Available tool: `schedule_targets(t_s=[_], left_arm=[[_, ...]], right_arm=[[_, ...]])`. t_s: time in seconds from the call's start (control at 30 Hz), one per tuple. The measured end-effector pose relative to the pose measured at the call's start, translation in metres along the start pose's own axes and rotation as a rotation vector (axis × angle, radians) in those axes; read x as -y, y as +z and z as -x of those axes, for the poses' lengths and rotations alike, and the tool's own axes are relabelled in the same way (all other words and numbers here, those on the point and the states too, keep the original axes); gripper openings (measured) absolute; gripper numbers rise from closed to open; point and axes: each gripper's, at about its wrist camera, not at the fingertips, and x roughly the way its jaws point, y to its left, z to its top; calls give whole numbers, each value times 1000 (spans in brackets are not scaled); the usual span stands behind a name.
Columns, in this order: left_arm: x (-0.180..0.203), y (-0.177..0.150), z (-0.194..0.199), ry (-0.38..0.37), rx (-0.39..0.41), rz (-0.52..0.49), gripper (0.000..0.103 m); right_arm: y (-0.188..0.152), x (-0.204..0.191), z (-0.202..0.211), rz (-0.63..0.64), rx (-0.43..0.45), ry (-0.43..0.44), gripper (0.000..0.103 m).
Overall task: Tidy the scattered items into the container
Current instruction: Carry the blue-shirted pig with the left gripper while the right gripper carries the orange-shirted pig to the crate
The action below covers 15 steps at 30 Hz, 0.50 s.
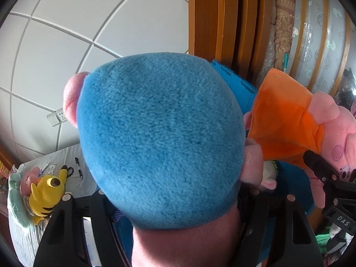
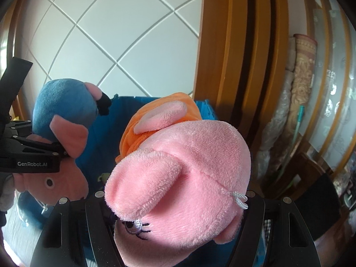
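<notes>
We see white quilted wall panel [image 2: 124, 44], diamond seams, left of orange wooden frame [image 2: 231, 66]. We note socket plate [image 1: 56, 116] low on panel, far left of frame. Right of frame: rolled patterned rug [image 2: 303, 77] standing upright, then frosted patterned glass [image 1: 320, 35] with wooden strips. Daylight bright on panel; frame grooves in shadow.

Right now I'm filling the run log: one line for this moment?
left gripper: shut on blue-dressed pig plush | right gripper: shut on orange-dressed pig plush | blue crate: below both
</notes>
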Motion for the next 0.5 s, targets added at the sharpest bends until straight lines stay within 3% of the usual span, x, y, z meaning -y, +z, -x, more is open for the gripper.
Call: schedule_targets(t_s=[0.3, 0.5], left_arm=[[14, 29, -52, 39, -83, -9, 72], [-5, 27, -64, 32, -114, 4, 72]], right_arm=[[9, 11, -52, 1, -62, 37, 72], [20, 17, -81, -3, -106, 45, 72]])
